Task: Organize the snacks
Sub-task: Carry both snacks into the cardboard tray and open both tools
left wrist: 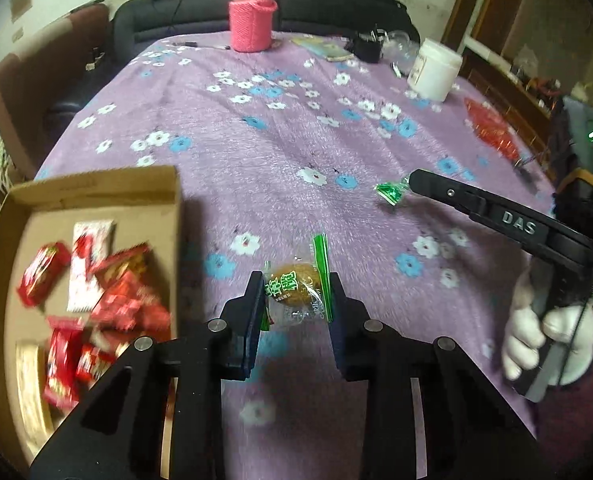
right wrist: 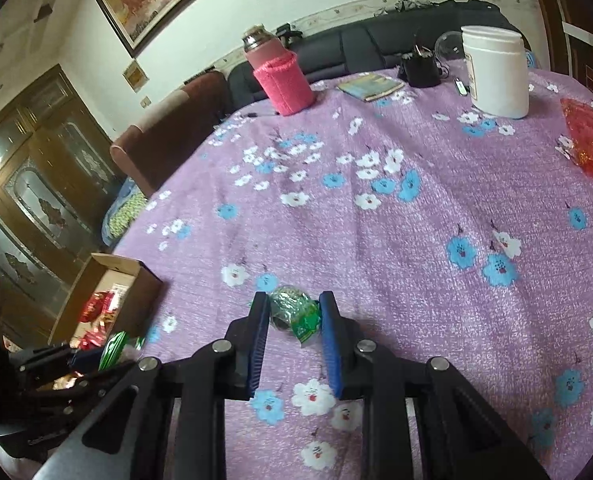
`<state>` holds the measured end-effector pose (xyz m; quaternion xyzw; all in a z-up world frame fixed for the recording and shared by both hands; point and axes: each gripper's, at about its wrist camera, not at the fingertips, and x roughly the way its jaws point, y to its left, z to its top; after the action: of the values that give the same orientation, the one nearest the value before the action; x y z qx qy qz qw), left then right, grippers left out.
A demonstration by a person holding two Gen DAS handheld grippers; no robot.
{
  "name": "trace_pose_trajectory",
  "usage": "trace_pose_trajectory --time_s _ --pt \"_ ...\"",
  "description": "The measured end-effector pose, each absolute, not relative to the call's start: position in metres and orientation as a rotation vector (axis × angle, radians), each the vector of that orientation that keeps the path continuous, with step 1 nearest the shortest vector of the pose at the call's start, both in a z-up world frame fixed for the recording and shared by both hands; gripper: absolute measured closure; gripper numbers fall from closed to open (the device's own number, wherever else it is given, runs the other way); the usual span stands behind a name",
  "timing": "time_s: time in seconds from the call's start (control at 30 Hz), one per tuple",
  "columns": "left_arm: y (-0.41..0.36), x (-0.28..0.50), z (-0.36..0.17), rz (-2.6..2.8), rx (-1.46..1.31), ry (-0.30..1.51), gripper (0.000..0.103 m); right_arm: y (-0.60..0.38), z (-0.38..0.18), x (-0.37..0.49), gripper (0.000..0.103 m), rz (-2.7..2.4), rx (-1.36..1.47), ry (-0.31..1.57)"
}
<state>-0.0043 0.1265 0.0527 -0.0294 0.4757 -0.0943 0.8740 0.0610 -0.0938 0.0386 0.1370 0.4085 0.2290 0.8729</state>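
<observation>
Cardboard box (left wrist: 96, 196) sits at the table's near-left edge, its near side cut off by the left wrist frame, and the red snack packets (left wrist: 108, 292) inside are smeared by blur. The left gripper (left wrist: 296, 292) pinches a clear-and-green wrapped brown snack (left wrist: 296, 286) just right of the box wall. The right gripper (right wrist: 294, 316) is clamped on a green-wrapped candy (right wrist: 296, 314), whose lower end hides between the fingers. Purple flowered tablecloth (left wrist: 296, 140) lies bare between both tools and the far clutter: a pink flask (left wrist: 252, 16), a white jar (left wrist: 436, 68), and a red bag (right wrist: 592, 140) cut by the right edge.
</observation>
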Motion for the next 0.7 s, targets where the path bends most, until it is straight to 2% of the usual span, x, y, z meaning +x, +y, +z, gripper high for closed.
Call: trace_pose_trajectory --time_s 0.3,0.47,0.7 --pt "0.217 -0.053 0.078 -0.067 -0.230 0.907 0.074 -0.069 0.055 0.036 0.075 0.527 0.229 0.810" --pt "0.283 -0.073 0.072 0.057 -0.314 0.900 0.074 -0.027 0.072 0.008 0.075 0.642 0.201 0.810" --pt "0.324 -0.089 0.055 0.117 -0.371 0.906 0.074 0.060 0.084 -0.017 0.075 0.823 0.141 0.864"
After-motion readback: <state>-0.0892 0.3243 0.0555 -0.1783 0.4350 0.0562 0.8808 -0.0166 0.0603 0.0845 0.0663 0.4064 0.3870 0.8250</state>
